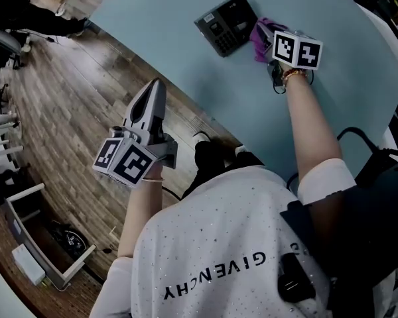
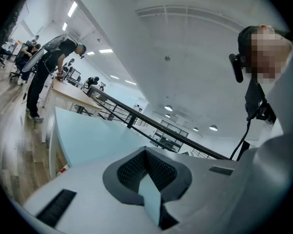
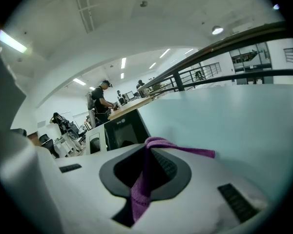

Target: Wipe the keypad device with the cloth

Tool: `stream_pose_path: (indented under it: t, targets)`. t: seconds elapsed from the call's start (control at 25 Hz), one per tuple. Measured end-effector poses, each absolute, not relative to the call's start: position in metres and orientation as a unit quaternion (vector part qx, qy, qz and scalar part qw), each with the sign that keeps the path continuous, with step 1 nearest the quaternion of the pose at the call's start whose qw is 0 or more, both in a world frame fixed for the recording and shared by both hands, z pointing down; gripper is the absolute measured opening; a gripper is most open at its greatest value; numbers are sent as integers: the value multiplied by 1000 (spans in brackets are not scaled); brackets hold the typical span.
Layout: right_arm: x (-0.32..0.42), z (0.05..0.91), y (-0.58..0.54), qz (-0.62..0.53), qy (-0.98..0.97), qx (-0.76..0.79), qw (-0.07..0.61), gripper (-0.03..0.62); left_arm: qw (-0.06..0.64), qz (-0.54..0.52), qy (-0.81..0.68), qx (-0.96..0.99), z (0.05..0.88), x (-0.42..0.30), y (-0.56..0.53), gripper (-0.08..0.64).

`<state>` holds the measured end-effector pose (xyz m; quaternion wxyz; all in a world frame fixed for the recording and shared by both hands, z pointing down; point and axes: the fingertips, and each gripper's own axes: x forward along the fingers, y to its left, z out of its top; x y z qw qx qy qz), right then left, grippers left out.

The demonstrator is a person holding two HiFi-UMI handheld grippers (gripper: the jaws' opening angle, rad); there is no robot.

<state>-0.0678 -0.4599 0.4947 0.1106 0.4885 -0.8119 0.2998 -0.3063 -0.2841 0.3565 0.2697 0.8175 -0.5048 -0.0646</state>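
At upper centre of the head view, the keypad [image 1: 227, 24] lies on the tabletop [image 1: 172, 18]. The cloth [image 1: 261, 35] is clamped in the right claw [image 1: 272, 44], just beside the keypad's right edge; contact is not confirmed. The left claw [image 1: 156, 88] is held clenched and empty at mid-left, off the tabletop. Wiping is judged barely begun, with the whole keypad face left.

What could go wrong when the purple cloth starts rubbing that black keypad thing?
Nothing holds the keypad device: the left gripper is shut and empty, off over the wooden floor. A hard wipe might send it sliding across the table. Also, the right gripper pinches only a thin fold of the purple cloth, so it could slip out mid-wipe.
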Motion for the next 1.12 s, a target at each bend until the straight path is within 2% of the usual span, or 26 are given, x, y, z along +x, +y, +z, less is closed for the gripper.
stream_pose_path:
  t: [0.4, 0.56, 0.72, 0.88, 1.0, 1.12]
  targets:
    - [-71, 500, -454, 308, -756, 564, 128, 26, 265, -72, -379, 884, 315, -346, -332, 1]
    - [-73, 491, -443, 259, -764, 571, 153, 26, 249, -77, -341, 903, 292, -357, -334, 0]
    - [-124, 467, -411, 203, -824, 504, 161, 25, 233, -78, -345, 906, 284, -375, -336, 0]
    - [-173, 465, -375, 204, -859, 434, 181, 25, 233, -85, -337, 908, 277, -379, -337, 0]
    - [-190, 475, -360, 203, -859, 418, 215, 25, 231, -94, -329, 911, 267, -384, -338, 0]
    - [-195, 470, -363, 202, -856, 429, 205, 25, 233, -100, -323, 912, 265, -385, -345, 0]
